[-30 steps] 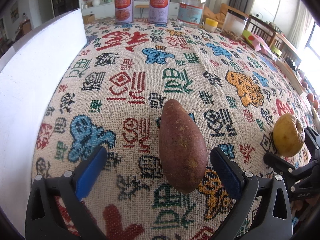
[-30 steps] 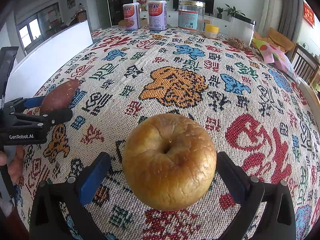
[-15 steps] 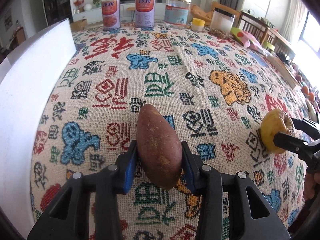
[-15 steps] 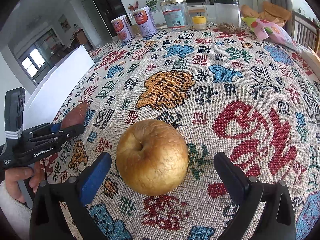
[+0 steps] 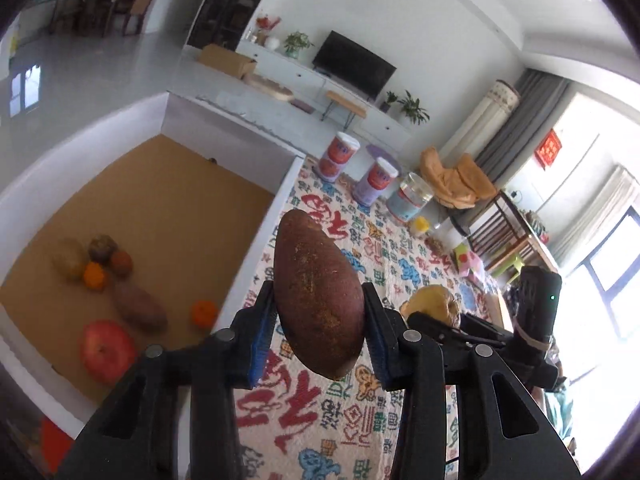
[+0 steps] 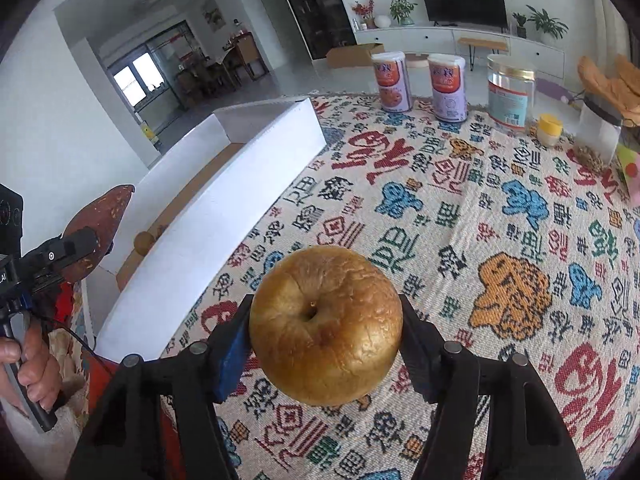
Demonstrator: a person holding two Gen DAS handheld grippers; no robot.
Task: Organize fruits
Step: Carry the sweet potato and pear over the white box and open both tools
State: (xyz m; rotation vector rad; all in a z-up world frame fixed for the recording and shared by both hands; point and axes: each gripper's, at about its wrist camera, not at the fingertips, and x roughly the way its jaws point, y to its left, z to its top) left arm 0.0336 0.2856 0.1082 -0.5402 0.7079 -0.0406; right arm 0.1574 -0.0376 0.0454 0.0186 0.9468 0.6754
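In the white-walled box (image 5: 224,132) w/ brown cardboard floor, left of the patterned tablecloth (image 6: 460,216): a red apple (image 5: 107,350), a sweet potato lying flat (image 5: 138,305), two small oranges (image 5: 94,276) (image 5: 203,313), plus a cluster of three brownish round fruits at the far end, type hard to make out (blurred). From the right wrist view only the box's outer wall and a sliver of floor show; one roundish brown item peeks over the wall edge, rest hidden.

Left gripper (image 5: 320,320) pinches a second sweet potato (image 5: 318,296) across its middle, blue pads pressed on both sides; it's lifted off the cloth, pointed end up, skin reddish-brown, rough, w/ pale scuffs. Its bottom tip hangs below the pads.

Right gripper (image 6: 326,332) has a yellow-brown apple (image 6: 326,326) between its jaws, which are closing; pads touch both sides, fruit held up off the cloth. Skin wrinkled, golden, stem dimple facing cam. In the left view this apple is mostly hidden behind the right gripper's black frame.

Person's left hand (image 6: 28,360) on the handle, cut off at the frame edge.

Back of table: two cylindrical paper-label cans (image 6: 391,82) (image 6: 447,87), a clear jar w/ gold lid (image 6: 511,92), contents can't tell, a small yellow-capped jar (image 6: 550,130), and a clear container w/ dark lid (image 6: 600,128), partly cut off. Cloth is coarse woven, beige w/ red, blue, green, orange motifs.
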